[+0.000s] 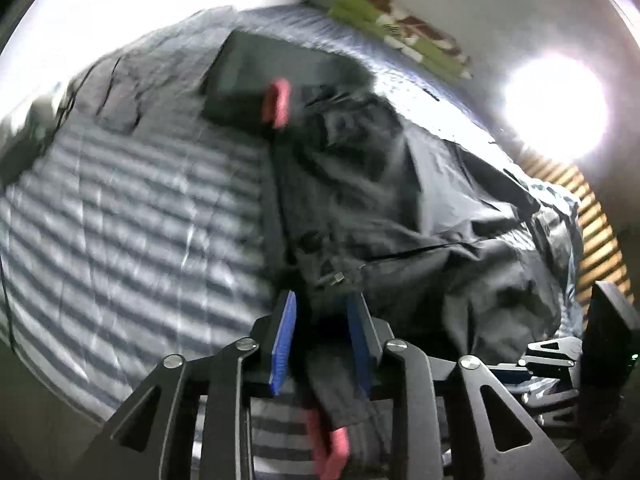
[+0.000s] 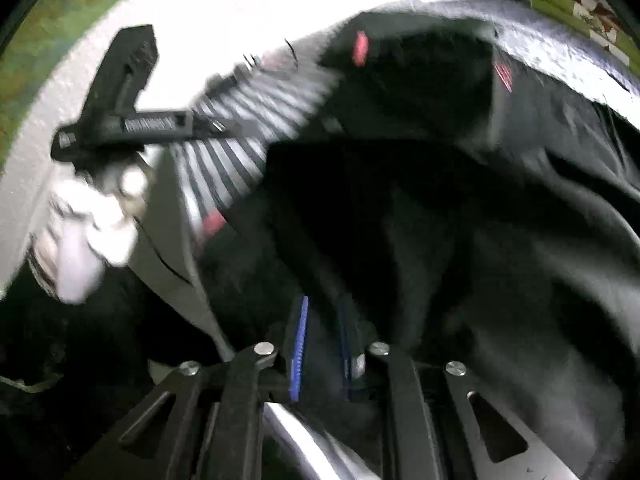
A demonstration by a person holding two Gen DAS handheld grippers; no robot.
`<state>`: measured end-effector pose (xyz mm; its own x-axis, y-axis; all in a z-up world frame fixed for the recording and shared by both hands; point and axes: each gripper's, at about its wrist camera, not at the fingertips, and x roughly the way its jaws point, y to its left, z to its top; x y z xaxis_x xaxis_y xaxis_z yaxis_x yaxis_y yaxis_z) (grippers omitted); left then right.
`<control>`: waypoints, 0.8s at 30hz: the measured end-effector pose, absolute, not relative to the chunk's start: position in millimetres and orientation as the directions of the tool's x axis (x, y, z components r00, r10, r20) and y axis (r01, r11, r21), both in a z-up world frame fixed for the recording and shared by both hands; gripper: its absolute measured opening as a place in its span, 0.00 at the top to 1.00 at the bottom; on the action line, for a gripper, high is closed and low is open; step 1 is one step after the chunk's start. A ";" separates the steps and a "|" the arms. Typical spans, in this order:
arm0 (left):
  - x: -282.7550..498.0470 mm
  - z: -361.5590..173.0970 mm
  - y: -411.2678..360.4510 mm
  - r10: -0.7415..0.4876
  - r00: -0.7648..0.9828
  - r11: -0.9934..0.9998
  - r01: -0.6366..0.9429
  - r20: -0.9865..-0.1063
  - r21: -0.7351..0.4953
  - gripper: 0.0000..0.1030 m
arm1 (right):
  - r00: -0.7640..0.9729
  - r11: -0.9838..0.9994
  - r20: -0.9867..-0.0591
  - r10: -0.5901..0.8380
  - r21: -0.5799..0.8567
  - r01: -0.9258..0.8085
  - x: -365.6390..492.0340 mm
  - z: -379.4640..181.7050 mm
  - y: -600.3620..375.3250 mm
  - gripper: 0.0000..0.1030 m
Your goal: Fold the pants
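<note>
Dark grey pants [image 1: 400,216] lie crumpled on a striped bed cover [image 1: 132,216], blurred by motion. My left gripper [image 1: 322,320] is shut on a fold of the pants near the waistband button, with cloth between its blue pads. A pink tag [image 1: 334,452] hangs below it. In the right wrist view the pants [image 2: 460,240] fill the middle and right, and my right gripper [image 2: 322,344] is shut on their dark cloth. The left gripper [image 2: 120,120] shows at upper left there, held by a pale blurred hand [image 2: 80,236].
A folded dark garment [image 1: 260,64] with a pink tag [image 1: 276,104] lies at the far side of the bed. A green patterned pillow [image 1: 404,28] sits by the wall. A bright lamp [image 1: 556,108] glares at right above a slatted wooden panel [image 1: 596,232].
</note>
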<state>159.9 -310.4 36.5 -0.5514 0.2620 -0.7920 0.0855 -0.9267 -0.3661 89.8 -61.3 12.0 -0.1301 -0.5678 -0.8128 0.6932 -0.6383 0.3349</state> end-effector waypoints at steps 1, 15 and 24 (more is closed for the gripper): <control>156.7 38.5 -306.6 0.278 -0.555 -0.923 0.071 -0.784 -0.377 0.70 | -0.125 -0.632 -0.804 -0.582 0.350 0.691 87.3 12.2 -73.1 0.80; 122.7 -3.1 -313.5 0.365 -0.478 -0.891 0.069 -0.799 -0.449 0.61 | 0.183 -0.397 -0.847 -0.499 0.411 0.821 139.6 -12.3 -147.3 0.74; 127.7 -22.0 -283.7 0.278 -0.458 -0.954 -0.026 -0.844 -0.300 0.62 | -0.060 -0.601 -0.795 -0.604 0.404 0.690 9.5 48.9 -98.7 0.73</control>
<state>127.7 -283.7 -22.0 -0.4576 0.2785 -0.8444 -0.0264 -0.9535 -0.3001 9.5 -98.7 48.9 -0.0596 -0.6038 -0.7949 0.6897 -0.6006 0.4045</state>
